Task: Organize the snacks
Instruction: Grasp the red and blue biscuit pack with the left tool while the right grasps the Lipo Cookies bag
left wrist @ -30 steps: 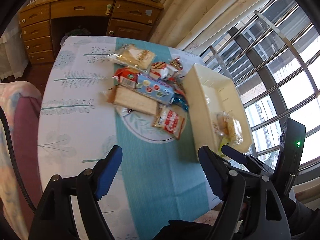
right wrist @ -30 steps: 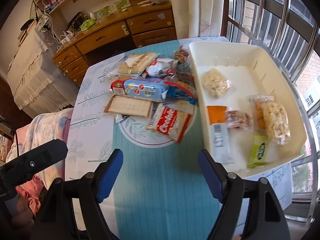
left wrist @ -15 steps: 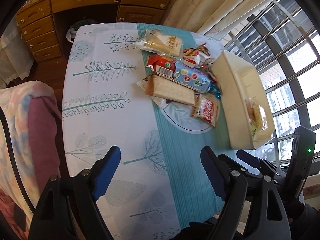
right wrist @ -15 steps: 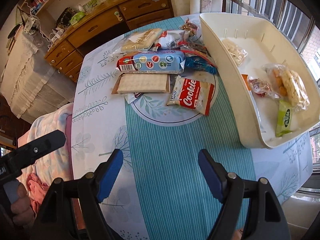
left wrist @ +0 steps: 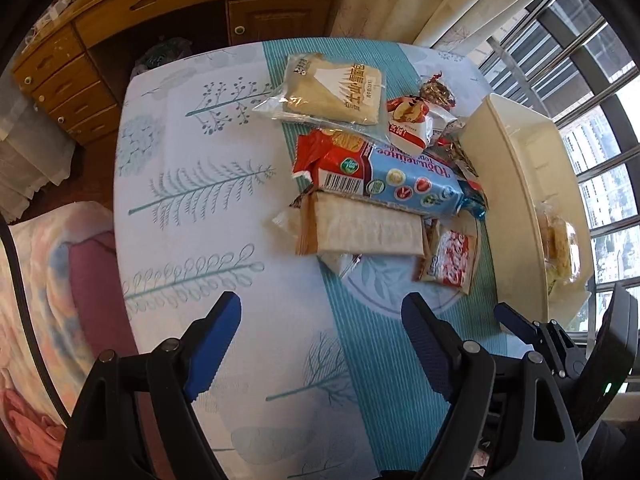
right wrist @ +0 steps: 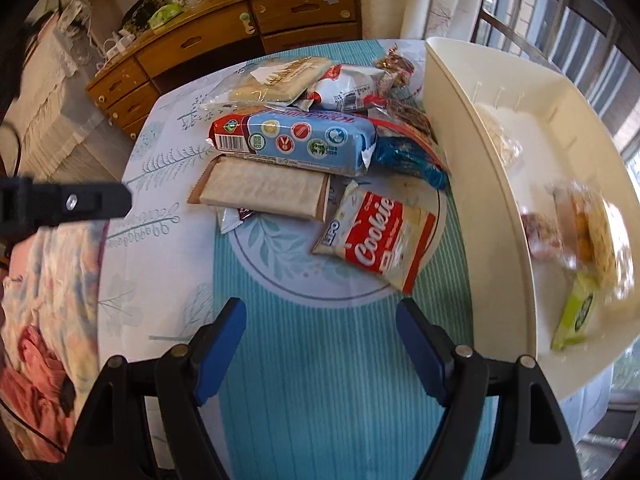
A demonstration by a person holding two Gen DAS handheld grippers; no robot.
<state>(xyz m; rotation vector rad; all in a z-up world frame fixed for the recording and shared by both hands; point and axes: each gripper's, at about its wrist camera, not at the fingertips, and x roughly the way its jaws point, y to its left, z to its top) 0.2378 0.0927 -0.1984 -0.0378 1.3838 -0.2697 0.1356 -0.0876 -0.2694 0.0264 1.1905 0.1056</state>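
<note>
The table [left wrist: 192,240], under a white cloth printed with plants and a teal striped runner, fills the centre of both views. A wooden desk with drawers [right wrist: 224,40] stands across the top of each frame.

The cream plastic bin [right wrist: 452,128] occupies the right side of the right wrist view. It contains several small packets, blurred at the right edge, among them a green bar [right wrist: 576,316]. In the left wrist view the bin [left wrist: 504,184] sits at the right edge.

The snack pile lies just left of the bin, in the upper centre. A flat clear-wrapped pastry pack [left wrist: 332,92] lies farthest up. Below it lies a blue and red biscuit pack [right wrist: 296,140], touching a tan cracker pack [right wrist: 260,190] beneath it in the frame. A red and white "Cookie" pouch [right wrist: 380,240] lies lower right, nearest the bin.

The left gripper [left wrist: 320,340] stands wide open at the bottom of its frame, empty, over bare cloth below the pile. The right gripper [right wrist: 322,340] is likewise wide open and empty, over the teal runner below the cookie pouch.
</note>
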